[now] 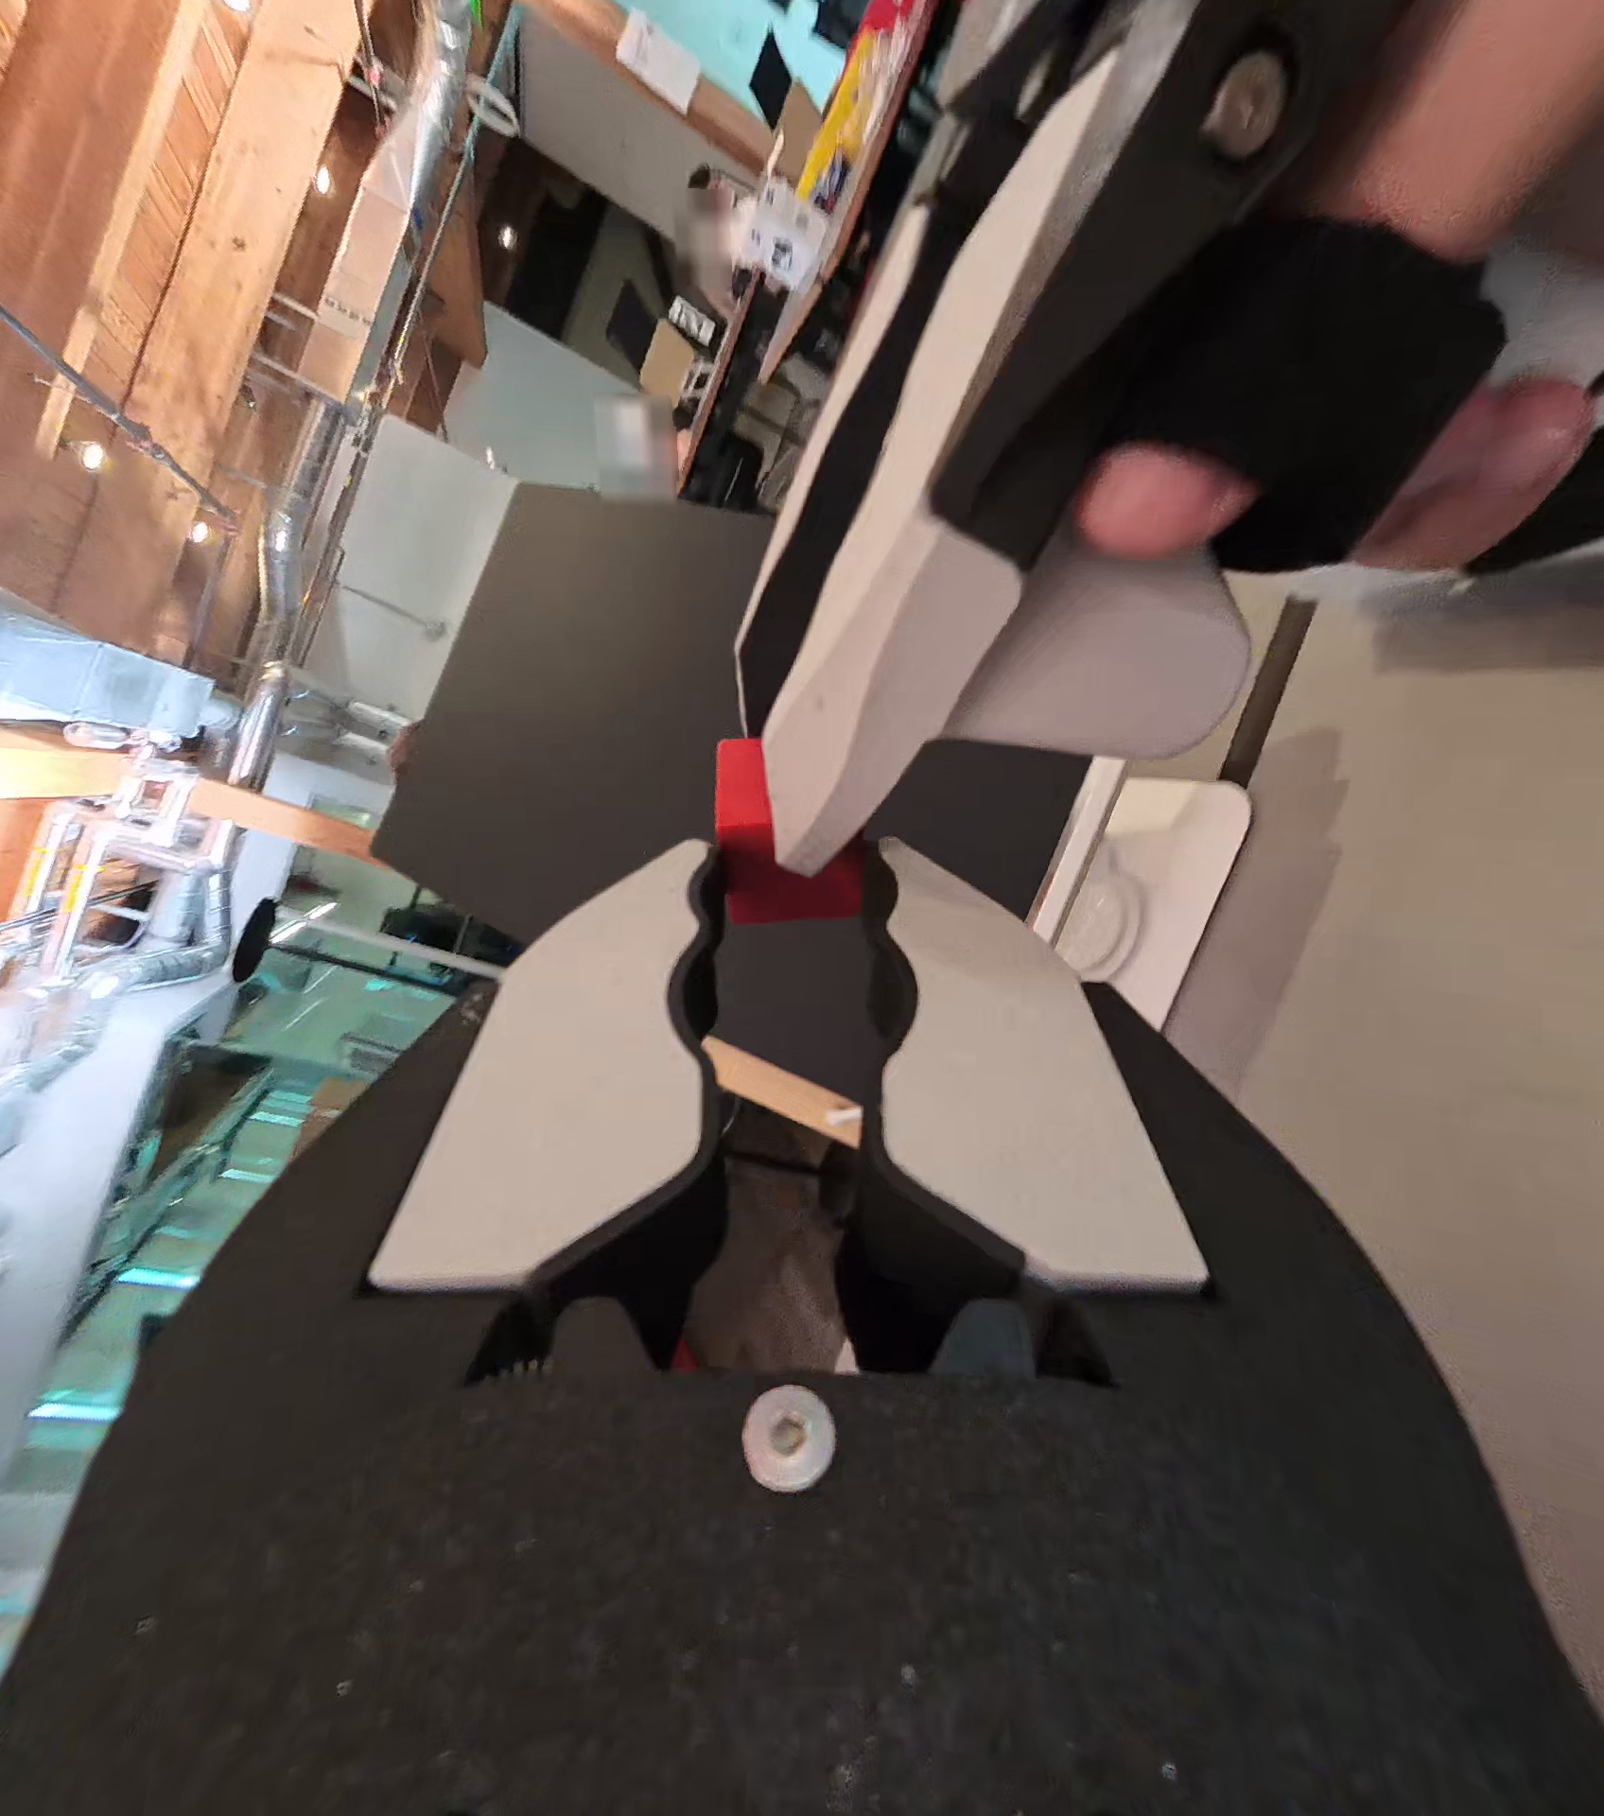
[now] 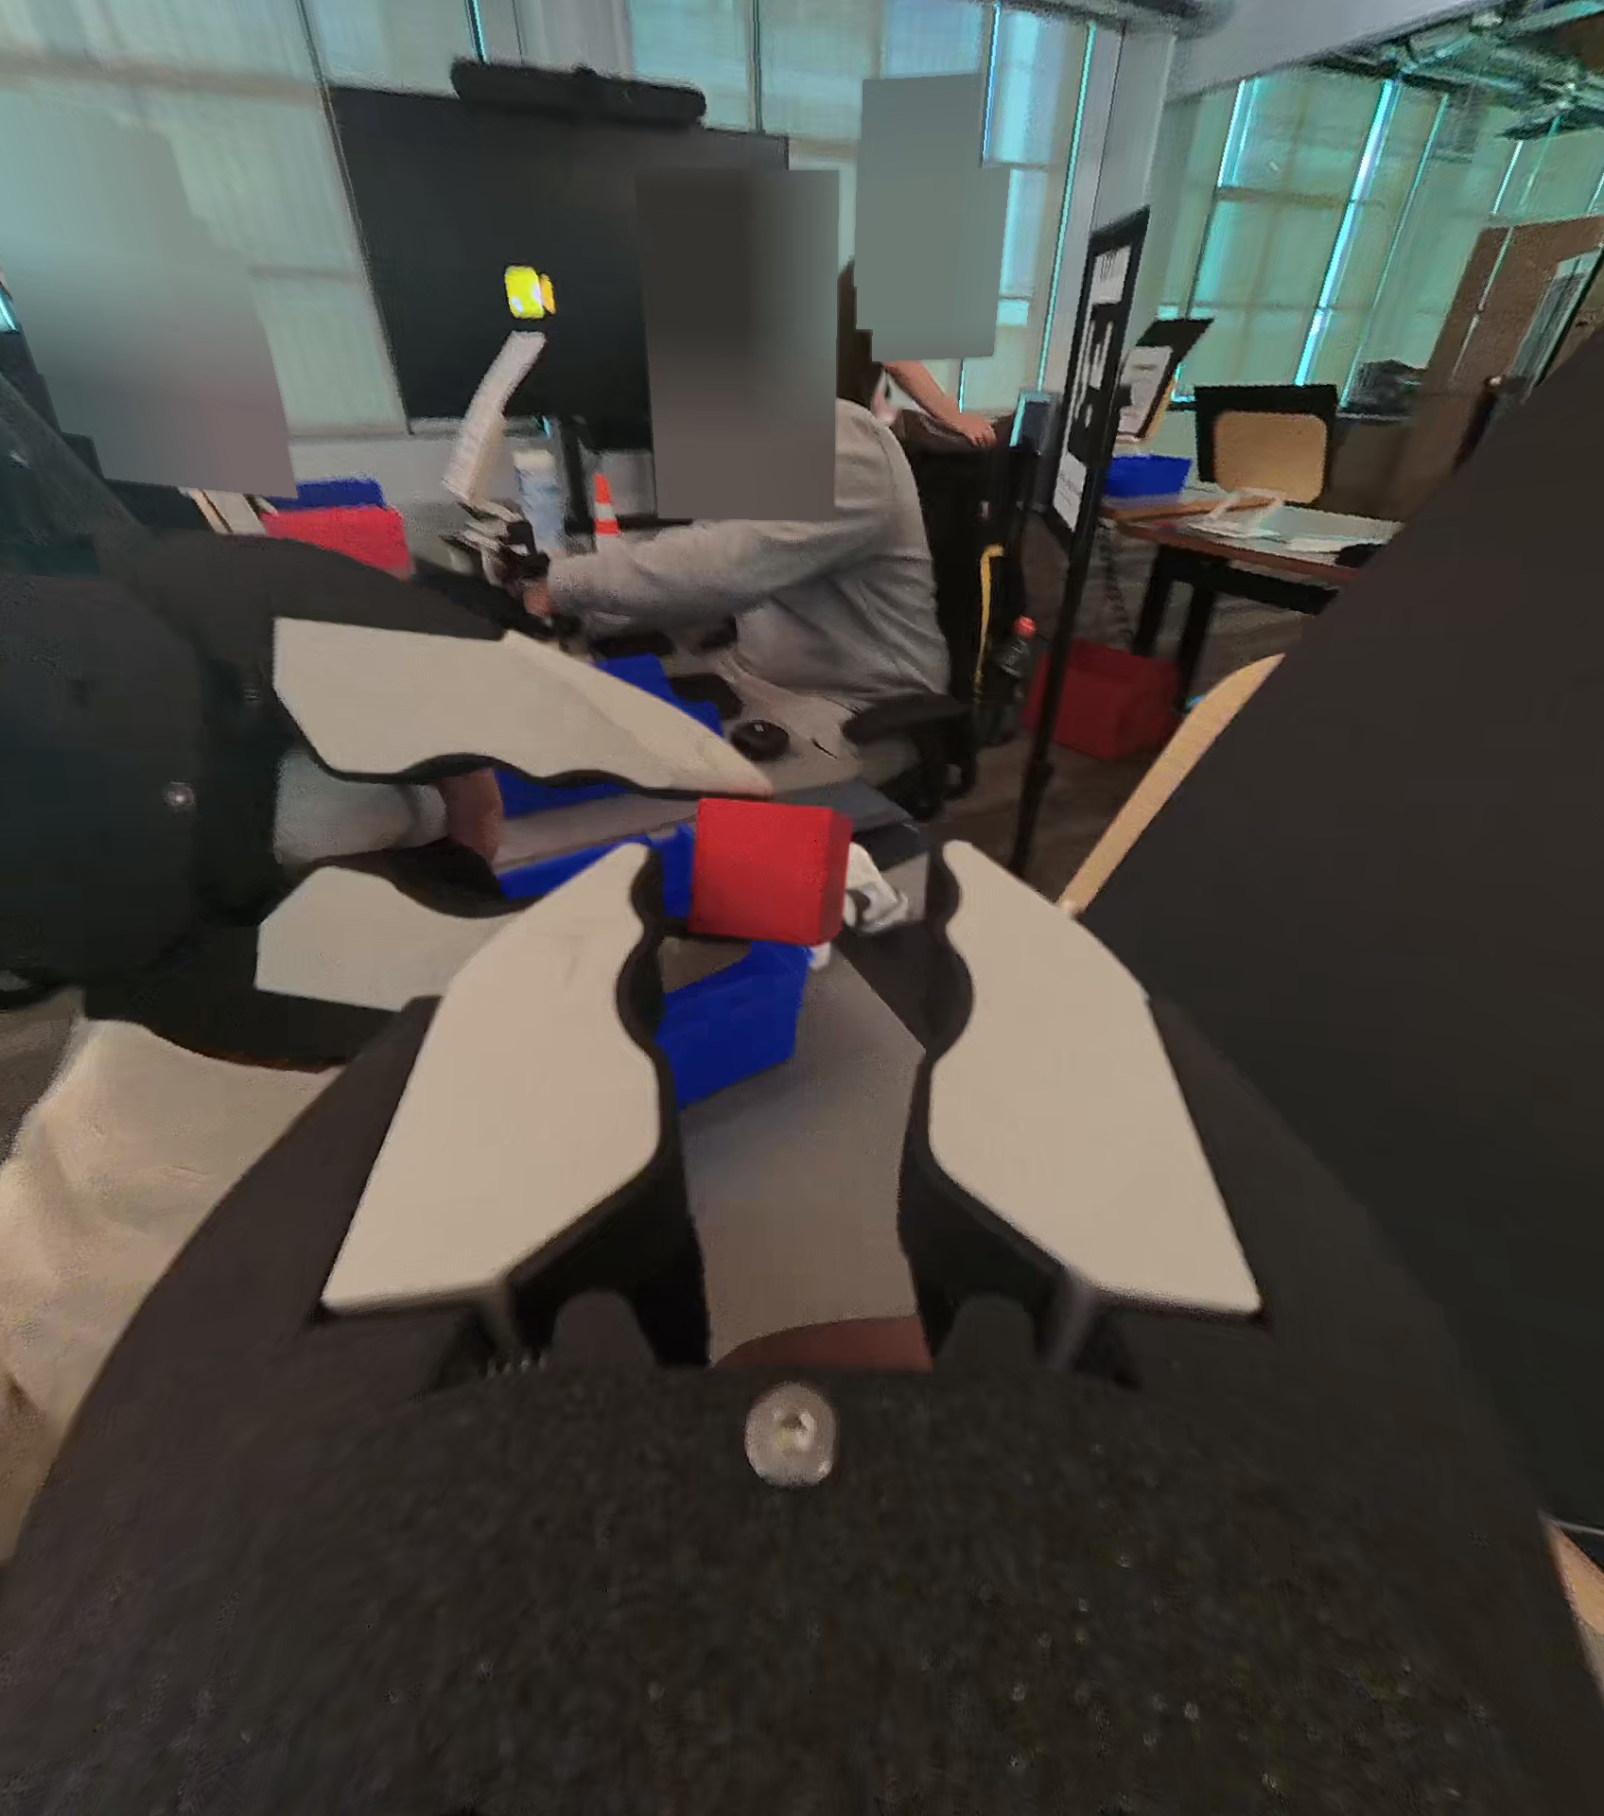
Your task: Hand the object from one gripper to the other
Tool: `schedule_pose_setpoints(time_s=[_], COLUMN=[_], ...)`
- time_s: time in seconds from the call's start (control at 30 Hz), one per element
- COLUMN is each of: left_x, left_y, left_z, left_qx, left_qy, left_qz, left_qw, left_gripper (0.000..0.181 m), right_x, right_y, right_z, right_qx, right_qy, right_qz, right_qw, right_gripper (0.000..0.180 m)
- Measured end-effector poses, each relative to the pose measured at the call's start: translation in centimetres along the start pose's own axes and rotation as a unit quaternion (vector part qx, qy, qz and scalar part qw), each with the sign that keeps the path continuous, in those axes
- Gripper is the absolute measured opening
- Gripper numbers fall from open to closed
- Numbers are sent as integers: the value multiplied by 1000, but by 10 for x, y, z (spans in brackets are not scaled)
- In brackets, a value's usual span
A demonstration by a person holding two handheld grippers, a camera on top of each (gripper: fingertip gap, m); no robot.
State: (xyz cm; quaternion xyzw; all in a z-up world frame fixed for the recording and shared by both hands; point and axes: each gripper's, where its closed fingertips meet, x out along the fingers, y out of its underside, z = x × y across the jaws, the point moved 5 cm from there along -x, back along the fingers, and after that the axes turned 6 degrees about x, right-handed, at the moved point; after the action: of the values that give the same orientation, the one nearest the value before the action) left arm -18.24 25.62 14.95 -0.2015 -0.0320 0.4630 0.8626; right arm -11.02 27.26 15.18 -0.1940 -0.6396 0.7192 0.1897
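A red cube (image 1: 778, 899) sits between the fingertips of my left gripper (image 1: 793, 865), which is shut on it in mid-air. In the right wrist view the cube (image 2: 759, 865) lies in the gap of my right gripper (image 2: 793, 875), whose jaws are wide open around it, with space on both sides. The left gripper's fingers (image 2: 503, 698) come in from the left, one above and one below the cube. In the left wrist view a right gripper finger (image 1: 877, 639) reaches down from the upper right and covers part of the cube's front.
A gloved hand (image 1: 1319, 413) holds the right gripper. A dark panel (image 2: 1417, 884) stands close on the right. Beyond are blue bins (image 2: 729, 1022), a red bin (image 2: 1103, 698), a seated person in grey (image 2: 778, 590) and a table (image 2: 1250, 550). The grippers are tip to tip, or close to it. From either gripper's tips it is about 25 cm to the dark panel (image 2: 1417, 884).
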Motion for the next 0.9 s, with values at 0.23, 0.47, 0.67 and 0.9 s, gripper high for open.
schedule_pose_setpoints(time_s=[0.23, 0.47, 0.67, 0.9], left_x=[20, 32, 39, 35], left_y=[2, 17, 33, 30], left_z=[-12, -10, -3, 12], left_qx=[33, -59, -84, -434], left_qy=[-23, 29, 4, 174], left_qz=[37, 49, 95, -58], left_qw=[998, 997, 992, 882], left_gripper=[27, 32, 31, 35], right_x=[2, -15, -30, -17], right_y=[11, 4, -5, 12], right_z=[-14, -44, -47, -28], right_qx=[-11, -37, -157, -389], right_qy=[3, 77, 145, 171], right_qz=[61, 46, 44, 113], right_qw=[998, 995, 976, 898], right_gripper=[27, 27, 27, 28])
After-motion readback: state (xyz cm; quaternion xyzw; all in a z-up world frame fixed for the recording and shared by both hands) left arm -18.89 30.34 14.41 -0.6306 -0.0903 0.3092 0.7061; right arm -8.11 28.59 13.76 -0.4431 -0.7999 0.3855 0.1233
